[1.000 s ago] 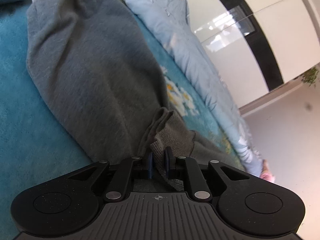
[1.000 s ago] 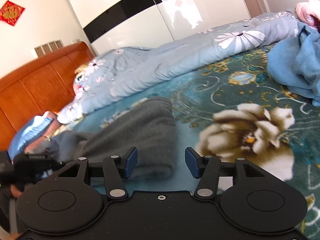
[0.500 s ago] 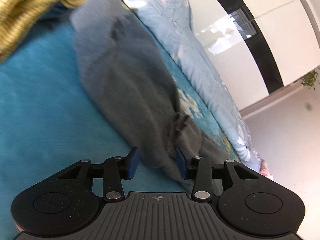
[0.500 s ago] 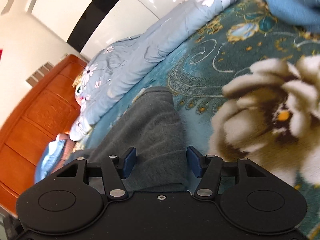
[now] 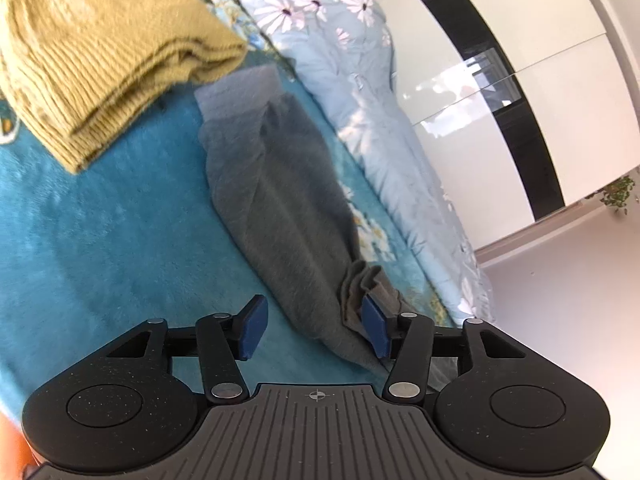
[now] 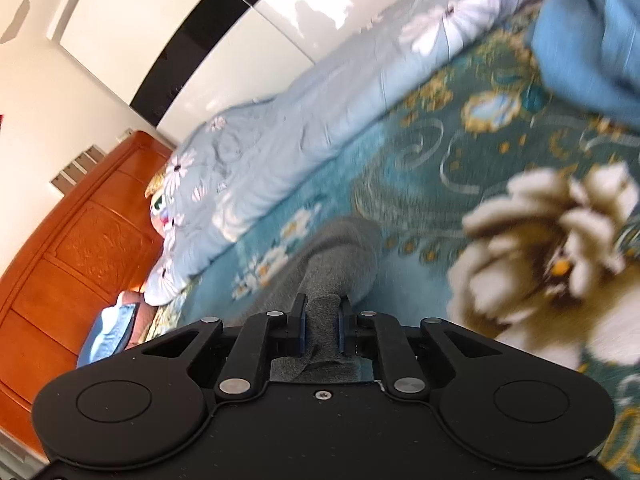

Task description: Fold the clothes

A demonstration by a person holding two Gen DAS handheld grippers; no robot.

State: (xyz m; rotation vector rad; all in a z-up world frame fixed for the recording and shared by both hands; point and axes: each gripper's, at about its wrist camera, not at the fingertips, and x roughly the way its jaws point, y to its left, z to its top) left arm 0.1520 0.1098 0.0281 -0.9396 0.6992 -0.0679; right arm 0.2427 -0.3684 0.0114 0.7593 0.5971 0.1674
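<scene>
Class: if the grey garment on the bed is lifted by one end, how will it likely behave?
The grey garment is probably floppy: it bunches where the right gripper pinches it. It looks light, a thin fleecy layer. It will likely drag on the plush blanket, not slide.

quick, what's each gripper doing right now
left tongs: open, just been opening, holding nothing, grey garment lies between them.
right tongs: just closed, shut on the grey garment.

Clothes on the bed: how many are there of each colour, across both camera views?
Grey: 1, the grey garment, its end pinched in the right gripper
Mustard yellow: 1, the folded knit sweater
Blue: 1, the crumpled blue garment
Total: 3
</scene>
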